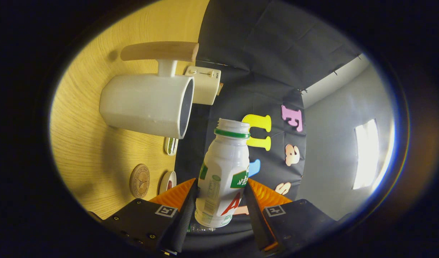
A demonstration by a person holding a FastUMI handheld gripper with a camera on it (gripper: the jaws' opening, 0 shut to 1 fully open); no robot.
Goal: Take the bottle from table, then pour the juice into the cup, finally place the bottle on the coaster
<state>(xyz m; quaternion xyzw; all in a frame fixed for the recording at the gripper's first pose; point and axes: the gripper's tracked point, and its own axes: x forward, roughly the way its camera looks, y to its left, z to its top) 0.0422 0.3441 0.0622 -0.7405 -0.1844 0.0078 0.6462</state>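
White plastic forms the body of the bottle (pixel 225 175), which carries a green neck ring and a green and red label and has no cap on its open mouth. The gripper (pixel 221 200) holds the bottle between its two fingers (pixel 176 195), one finger pressing each side of the lower body, so the jaws are closed to the width of the bottle. The long axis of the bottle runs forward along the fingers, base nearest the camera and mouth pointing away from it, leaning slightly toward the right finger. The whole scene appears rolled, so that the pale wooden table (pixel 83 143) stands as a wall on the left-finger side. On that table, ahead of the left finger and beyond the bottle's mouth, is the white cup (pixel 147 104), its dark open mouth facing the side where the bottle is held and its wood-topped handle (pixel 160 51) on the far side. The bottle mouth lies near the cup rim but apart from it. A round wooden coaster (pixel 139 181) lies flat on the table just ahead of the left finger, with a small dish (pixel 168 182) beside it. A cream box with switches (pixel 205 85) sits behind the cup.
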